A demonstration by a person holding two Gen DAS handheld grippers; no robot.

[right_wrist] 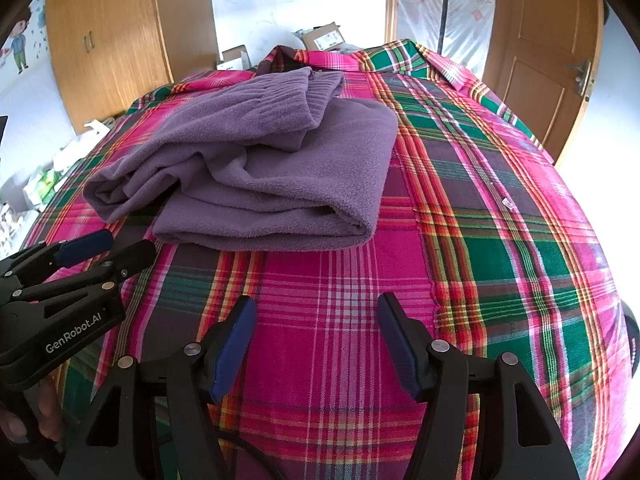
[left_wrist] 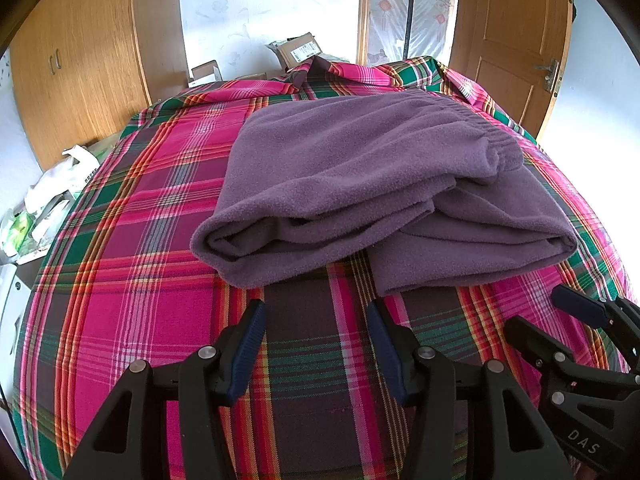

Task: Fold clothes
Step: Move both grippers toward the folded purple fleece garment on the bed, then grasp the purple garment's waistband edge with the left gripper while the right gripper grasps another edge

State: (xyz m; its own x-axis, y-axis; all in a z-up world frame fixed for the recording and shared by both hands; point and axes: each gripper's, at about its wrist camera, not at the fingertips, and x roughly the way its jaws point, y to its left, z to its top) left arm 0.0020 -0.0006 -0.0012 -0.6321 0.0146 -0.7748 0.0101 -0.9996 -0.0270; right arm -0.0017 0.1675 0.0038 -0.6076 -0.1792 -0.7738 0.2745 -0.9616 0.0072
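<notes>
1. Purple fleece garment (left_wrist: 360,184), with an elastic gathered waistband (left_wrist: 476,120), lies folded in several layers on the plaid bed cover (left_wrist: 132,280), just ahead of both hand-held grippers.
2. From the left hand-held gripper (left_wrist: 316,340) the garment sits straight ahead and a little to the right; its nearest folded edge is close beyond the fingertips but not touching them.
3. The left hand-held gripper is released: its two blue-padded fingers (left_wrist: 248,344) stand wide apart over the bed cover, with nothing between them.
4. From the right hand-held gripper (right_wrist: 316,344) the garment lies ahead and to the left, with a ribbed part (right_wrist: 304,92) resting on top at the far end.
5. The right hand-held gripper is also released, jaws spread and empty, hovering over bare plaid.
6. Each hand-held gripper shows in the other's camera: the right one at the lower right of the left view (left_wrist: 560,316), the left one at the lower left of the right view (right_wrist: 108,248), both near the garment's near edge.
7. Fingers of a hand (right_wrist: 44,412) grip the left tool's handle.
8. Beyond the far side of the bed, ahead of the grippers, are cardboard boxes (left_wrist: 300,50); whether anything is in them cannot be told.
9. Left of the left hand-held gripper, beside the bed, lie white plastic bags (left_wrist: 60,184), contents unclear.
</notes>
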